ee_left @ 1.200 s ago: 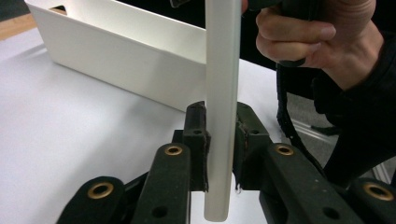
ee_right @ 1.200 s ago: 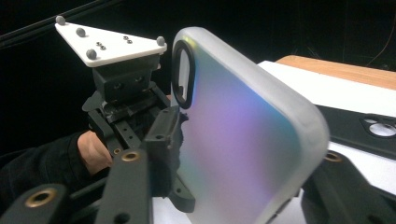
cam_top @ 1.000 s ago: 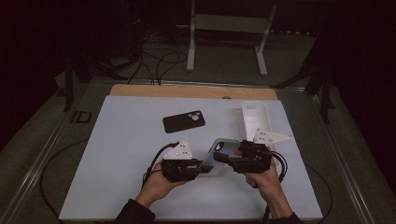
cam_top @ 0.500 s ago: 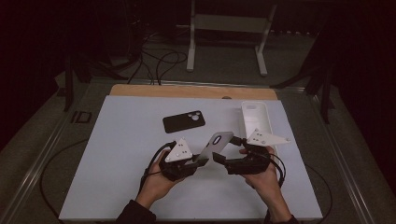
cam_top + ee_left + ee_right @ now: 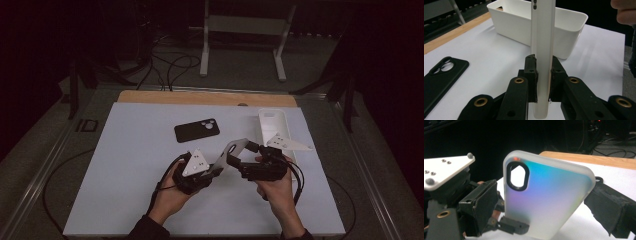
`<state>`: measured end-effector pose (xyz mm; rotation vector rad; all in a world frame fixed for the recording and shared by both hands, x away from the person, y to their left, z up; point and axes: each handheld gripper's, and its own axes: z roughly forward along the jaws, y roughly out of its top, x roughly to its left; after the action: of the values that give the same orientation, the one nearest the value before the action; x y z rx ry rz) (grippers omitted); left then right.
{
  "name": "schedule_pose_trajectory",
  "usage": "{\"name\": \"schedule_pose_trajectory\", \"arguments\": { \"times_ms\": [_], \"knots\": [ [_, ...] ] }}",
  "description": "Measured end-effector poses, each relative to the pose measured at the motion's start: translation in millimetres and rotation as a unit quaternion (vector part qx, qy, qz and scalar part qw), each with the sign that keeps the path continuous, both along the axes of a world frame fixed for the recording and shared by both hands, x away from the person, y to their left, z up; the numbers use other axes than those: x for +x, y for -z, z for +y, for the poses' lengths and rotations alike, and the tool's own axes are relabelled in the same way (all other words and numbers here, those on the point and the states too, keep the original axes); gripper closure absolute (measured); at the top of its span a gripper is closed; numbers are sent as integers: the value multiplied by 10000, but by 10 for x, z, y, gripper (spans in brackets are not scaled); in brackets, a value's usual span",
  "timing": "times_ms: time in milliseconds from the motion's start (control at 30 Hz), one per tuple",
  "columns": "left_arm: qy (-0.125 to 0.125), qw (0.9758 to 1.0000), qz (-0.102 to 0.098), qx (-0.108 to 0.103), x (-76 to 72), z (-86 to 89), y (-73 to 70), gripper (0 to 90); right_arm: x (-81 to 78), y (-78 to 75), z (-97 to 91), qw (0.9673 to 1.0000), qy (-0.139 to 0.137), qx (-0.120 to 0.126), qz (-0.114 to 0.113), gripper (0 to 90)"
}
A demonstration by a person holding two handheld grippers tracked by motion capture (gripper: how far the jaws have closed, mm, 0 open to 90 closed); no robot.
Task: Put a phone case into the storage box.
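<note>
A frosted, iridescent phone case (image 5: 231, 151) stands tilted up off the white mat between my hands. My left gripper (image 5: 212, 172) is shut on its lower edge; in the left gripper view both pads (image 5: 531, 75) press the thin case (image 5: 543, 37) from either side. My right gripper (image 5: 242, 154) faces the case's upper end and is open. Its jaws have just been opening, with the case between them and not pressed. In the right gripper view the case (image 5: 546, 200) has its camera cutout at upper left, one finger (image 5: 609, 212) stands at its right edge, and the left gripper (image 5: 474, 205) is at left.
A black phone case (image 5: 197, 130) lies flat on the mat behind my left hand. A white bin (image 5: 272, 125) stands at the back right, close to my right hand. The white mat (image 5: 125, 175) ends at a wooden strip (image 5: 200, 97). Cables trail on the floor beyond.
The case has gone from lying low between the grippers to standing tilted up in the left gripper. The right gripper's jaws have spread apart.
</note>
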<state>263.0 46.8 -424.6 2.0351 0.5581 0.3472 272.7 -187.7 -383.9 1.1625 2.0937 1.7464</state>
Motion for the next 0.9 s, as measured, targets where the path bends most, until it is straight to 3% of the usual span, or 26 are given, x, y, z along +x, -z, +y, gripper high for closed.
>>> {"name": "schedule_pose_trajectory", "arguments": {
  "times_ms": [333,800,900],
  "knots": [
    [-50,10000,63,-54,-17,-46,32,806,31,-1,74,9993,295,224,59,156],
    [-27,9999,91,-31,-18,-60,43,799,4,-9,117,9991,390,119,-76,168],
    [2,9999,75,-74,-25,-61,36,702,-4,-15,131,9993,347,68,-127,168]
  ]
}}
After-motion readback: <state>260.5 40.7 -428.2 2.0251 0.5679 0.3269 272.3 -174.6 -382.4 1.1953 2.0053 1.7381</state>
